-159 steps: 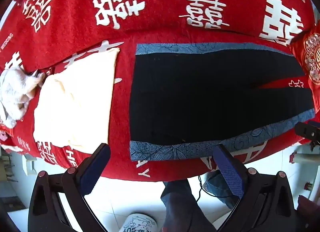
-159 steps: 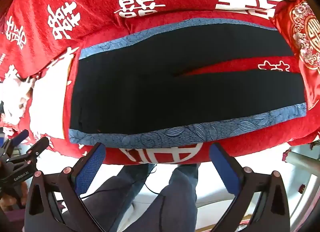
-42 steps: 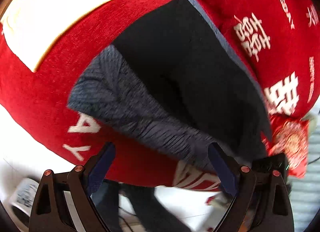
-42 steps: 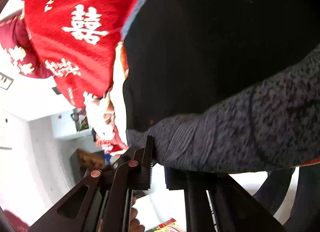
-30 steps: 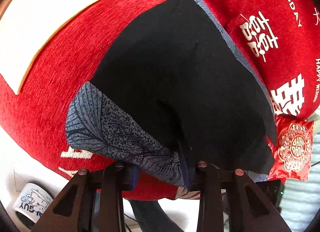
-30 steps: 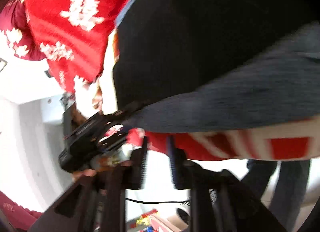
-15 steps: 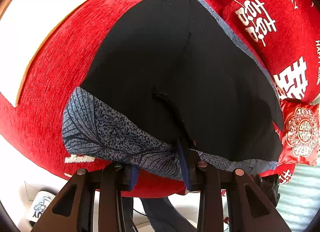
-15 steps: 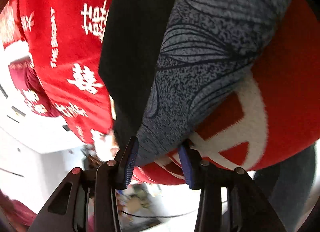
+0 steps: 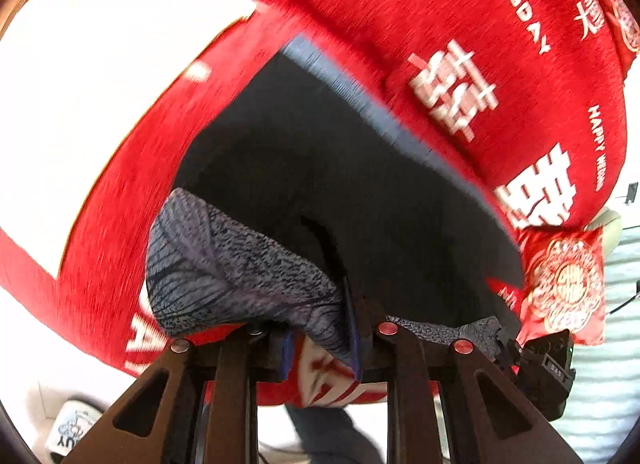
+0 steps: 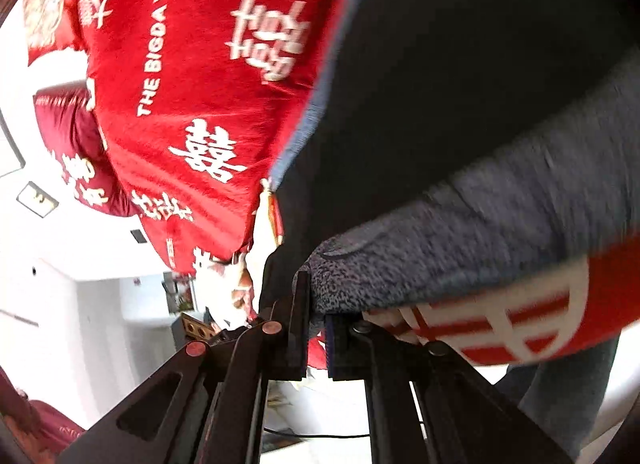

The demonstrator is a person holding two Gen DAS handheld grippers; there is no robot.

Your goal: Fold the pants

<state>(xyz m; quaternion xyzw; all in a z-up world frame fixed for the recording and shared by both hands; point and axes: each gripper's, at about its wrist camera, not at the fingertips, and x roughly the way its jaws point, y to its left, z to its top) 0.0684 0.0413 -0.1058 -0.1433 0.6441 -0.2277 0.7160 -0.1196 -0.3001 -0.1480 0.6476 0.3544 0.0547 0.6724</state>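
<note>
The black pants (image 9: 340, 168) with blue-grey leaf-print side bands lie spread on a red blanket (image 9: 460, 4). My left gripper (image 9: 320, 340) is shut on the near printed side band (image 9: 224, 272) close to the waist end and lifts it off the blanket. My right gripper (image 10: 316, 328) is shut on the same near band (image 10: 460, 232) further along the leg. The black pants fill the right of the right wrist view (image 10: 460, 84). The far band (image 9: 360, 100) lies flat.
A folded cream cloth (image 9: 100, 104) lies on the blanket left of the pants. A red embroidered cushion (image 9: 564, 284) sits at the right. The bed edge is just below both grippers. A slipper (image 9: 72, 432) lies on the white floor.
Both grippers were open in front of the bed, came to the near band and shut on it. In the last half second the band has risen off the blanket.
</note>
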